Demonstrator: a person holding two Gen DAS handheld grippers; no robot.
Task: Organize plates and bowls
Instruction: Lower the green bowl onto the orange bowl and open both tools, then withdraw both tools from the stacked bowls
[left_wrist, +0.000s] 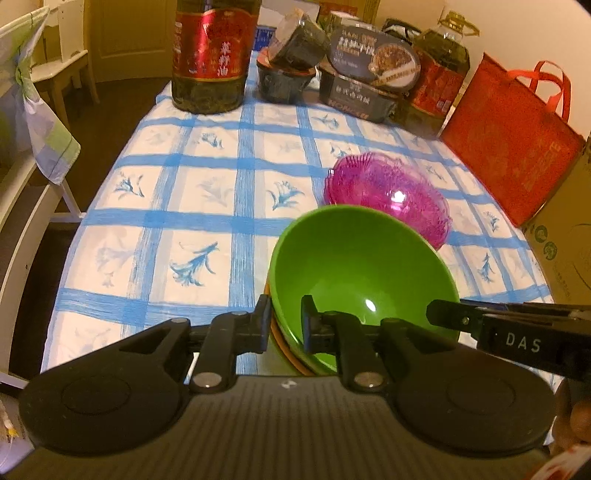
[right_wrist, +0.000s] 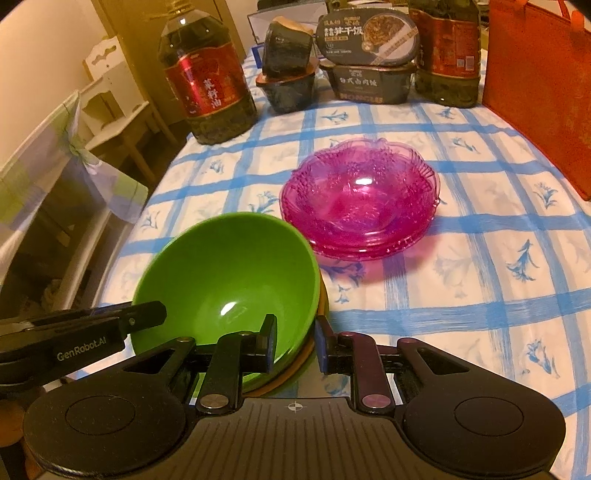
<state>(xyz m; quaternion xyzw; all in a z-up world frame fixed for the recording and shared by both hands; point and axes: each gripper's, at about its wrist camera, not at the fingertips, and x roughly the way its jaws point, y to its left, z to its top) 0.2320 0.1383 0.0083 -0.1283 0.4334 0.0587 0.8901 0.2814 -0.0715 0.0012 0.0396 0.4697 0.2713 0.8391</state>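
A green bowl (left_wrist: 354, 266) sits nested on an orange bowl (left_wrist: 282, 345) on the blue-checked tablecloth (left_wrist: 184, 206). My left gripper (left_wrist: 284, 325) is shut on the near left rim of the bowl stack. My right gripper (right_wrist: 295, 343) is shut on the stack's right rim; the green bowl (right_wrist: 229, 280) and the orange edge (right_wrist: 295, 369) show there too. A stack of pink glass plates (right_wrist: 360, 203) lies just beyond the bowls, also in the left wrist view (left_wrist: 388, 192). Each gripper's finger shows in the other's view.
At the table's far end stand two oil bottles (right_wrist: 207, 85) (right_wrist: 447, 51), stacked black food boxes (right_wrist: 369, 62) and dark tubs (right_wrist: 288, 74). A red bag (right_wrist: 539, 81) stands at the right, a cardboard box (left_wrist: 565, 229) near it. White chairs (left_wrist: 44, 122) are at the left.
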